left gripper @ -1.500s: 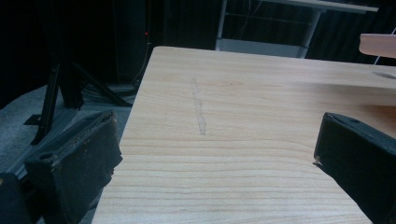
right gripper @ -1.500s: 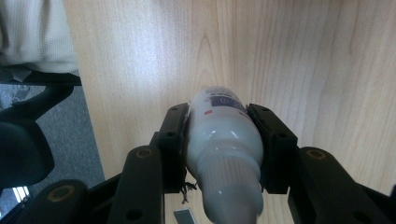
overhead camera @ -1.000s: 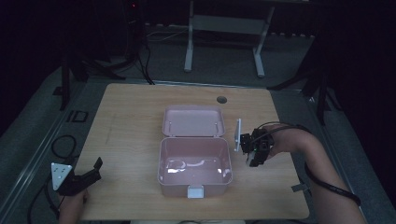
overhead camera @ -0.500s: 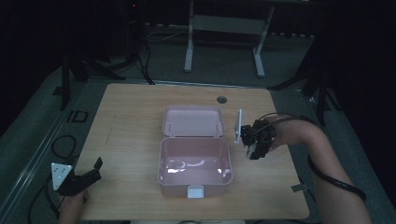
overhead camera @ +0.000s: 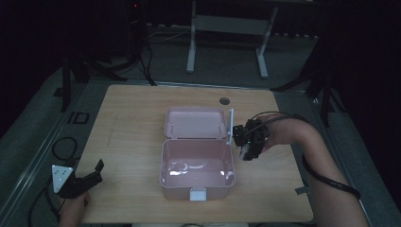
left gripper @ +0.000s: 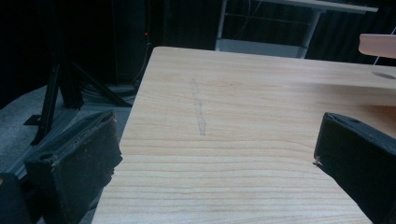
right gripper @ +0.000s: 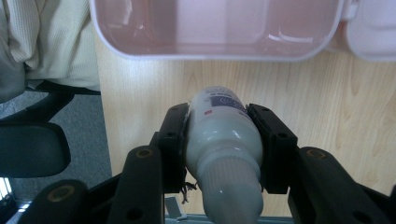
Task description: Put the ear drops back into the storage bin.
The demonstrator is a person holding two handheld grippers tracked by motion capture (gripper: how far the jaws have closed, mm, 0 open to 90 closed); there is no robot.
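Between the two black pads of the right gripper (right gripper: 219, 140), a small white bottle (right gripper: 223, 140) is sitting tight, with the pads squeezing both its sides. Just beside this claw, the pink box (overhead camera: 197, 163) is lying open on the table (overhead camera: 132, 127). To do this well, the person is probably wanting to carry the bottle over the box rim, go slow, and let go low inside. Far off, the left gripper (overhead camera: 87, 177) is resting with its jaws wide and holding nothing.
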